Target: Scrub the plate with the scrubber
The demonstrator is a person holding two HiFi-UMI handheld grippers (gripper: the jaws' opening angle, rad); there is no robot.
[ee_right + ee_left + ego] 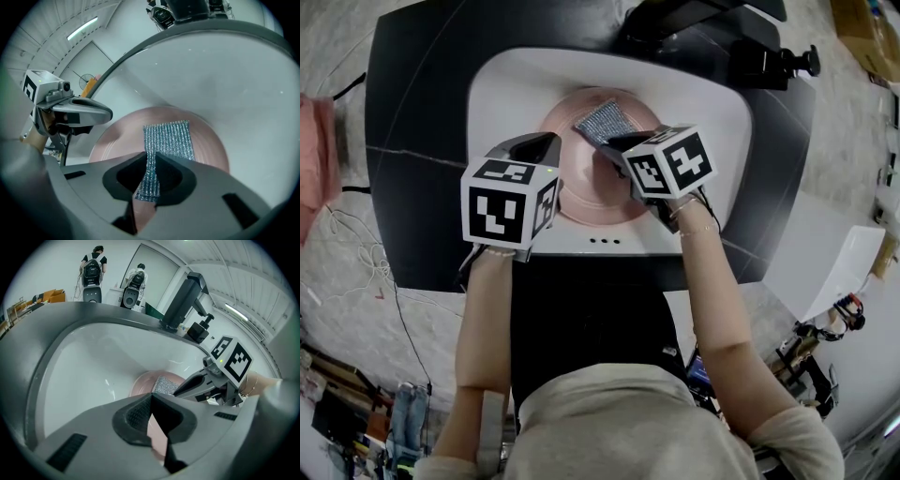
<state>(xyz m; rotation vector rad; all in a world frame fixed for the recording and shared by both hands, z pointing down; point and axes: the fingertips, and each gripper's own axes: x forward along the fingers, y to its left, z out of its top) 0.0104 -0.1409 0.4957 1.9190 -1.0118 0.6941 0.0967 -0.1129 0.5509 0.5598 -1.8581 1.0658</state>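
Bright, even overhead light; soft shadows; fisheye-warped edges.

Sink (502,94): clearance and obstructions.
Bare basin wall is free left, right and behind the plate (581,204). The centre is taken by the left gripper (551,142) on the plate rim and the right gripper (614,145) with the scrubber (600,119). The faucet (675,19) and dispenser (773,61) block the rear edge.

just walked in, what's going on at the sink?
A person works two handheld grippers over a white sink. The left gripper is shut on the rim of the pink plate, which sits in the basin. The right gripper is shut on one end of a silver mesh scrubber, and the scrubber's free end lies spread over the plate's face. Scrubbing looks under way or about to begin.
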